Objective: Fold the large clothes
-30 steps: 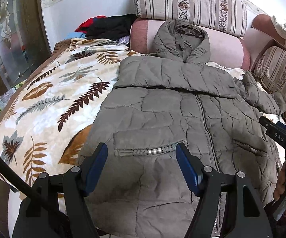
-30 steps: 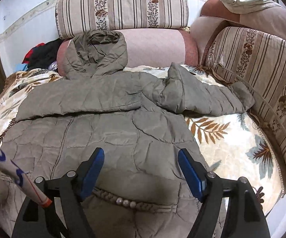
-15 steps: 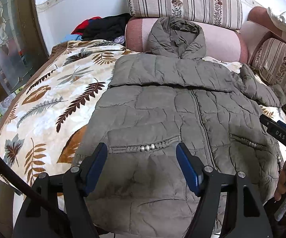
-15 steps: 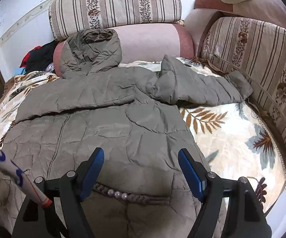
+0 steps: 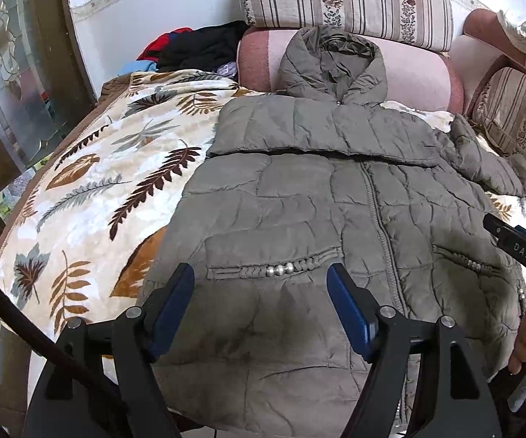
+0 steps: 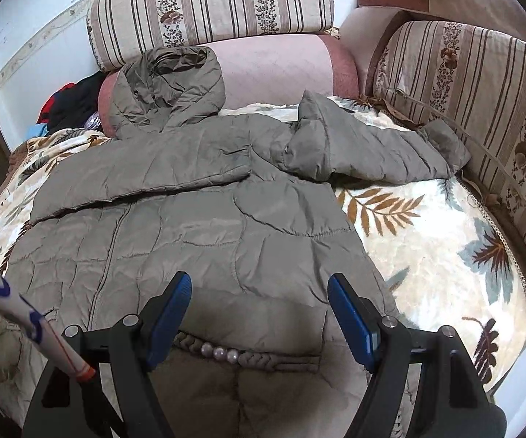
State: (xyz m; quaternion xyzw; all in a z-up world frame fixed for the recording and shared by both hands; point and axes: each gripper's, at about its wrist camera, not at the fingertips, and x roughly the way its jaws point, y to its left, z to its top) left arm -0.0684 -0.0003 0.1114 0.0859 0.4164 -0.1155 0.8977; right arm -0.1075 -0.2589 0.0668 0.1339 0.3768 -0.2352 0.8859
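Note:
An olive-grey quilted hooded jacket (image 5: 317, 211) lies front up on a leaf-print blanket (image 5: 91, 189), hood (image 5: 332, 62) against a pink bolster. One sleeve is folded across the chest; the other sleeve (image 6: 372, 149) lies out to the right. It also shows in the right wrist view (image 6: 190, 226). My left gripper (image 5: 261, 284) is open and empty above the left pocket's pearl trim (image 5: 279, 268). My right gripper (image 6: 259, 295) is open and empty above the right pocket trim (image 6: 223, 354); its body shows in the left wrist view (image 5: 518, 248).
Striped cushions (image 6: 212, 3) and a pink bolster (image 6: 281, 69) line the back; another striped cushion (image 6: 482, 109) stands on the right. A pile of dark and red clothes (image 5: 197, 47) sits at the back left. A glass door (image 5: 15, 84) is on the left.
Both grippers have pulled back a little toward the jacket's hem; the jacket sits higher in both views. The jacket itself has not moved. Both jaws stay open.

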